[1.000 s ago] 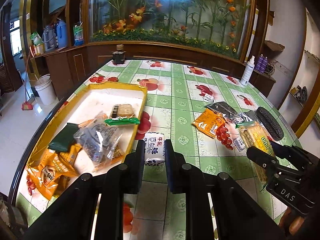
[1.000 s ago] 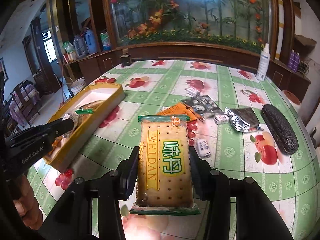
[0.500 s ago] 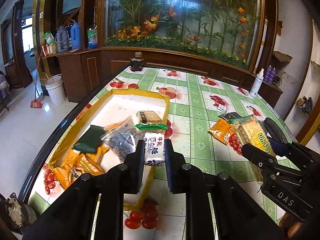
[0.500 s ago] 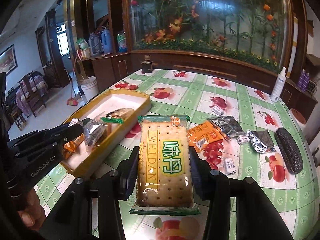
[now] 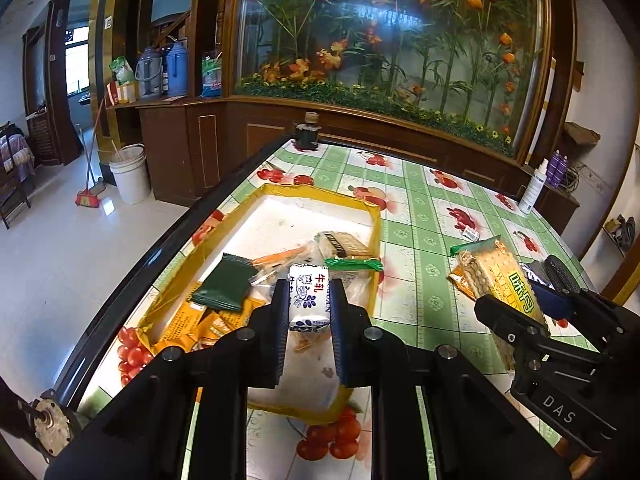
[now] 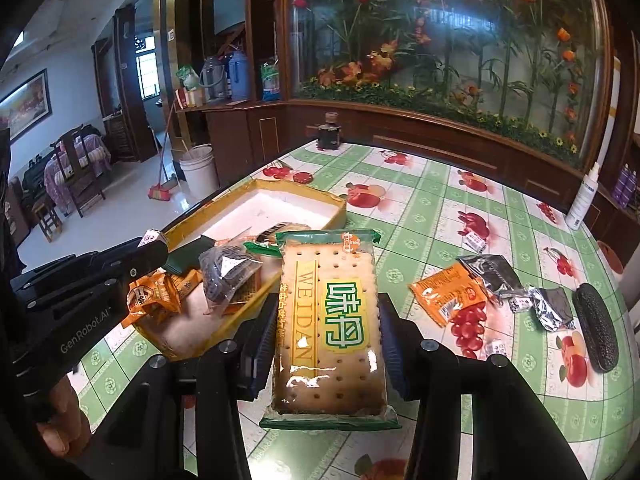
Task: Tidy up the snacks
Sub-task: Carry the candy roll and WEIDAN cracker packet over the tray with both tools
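The left tool [image 5: 309, 304] is clamped on a small white wrapped candy with blue and red print [image 5: 309, 295], held above the near half of the shallow yellow-rimmed tray with a white floor [image 5: 376, 216]. Under and ahead of that tool the tray holds a dark green flat sachet [image 5: 224, 287], orange snack packets [image 5: 188, 320] and a clear-wrapped biscuit pack with a green end [image 5: 344, 245]. To its right, the right tool [image 6: 326, 332] grips a long clear-wrapped cracker pack with a green and yellow label [image 6: 330, 328] by its sides, held above the green checked fruit-print table [image 6: 432, 216], just right of the tray. Ahead and to the right of the right tool, on the table, lie an orange sachet [image 6: 448, 294], crumpled silver foil packets [image 6: 492, 274] and a black oval textured case [image 6: 595, 328].
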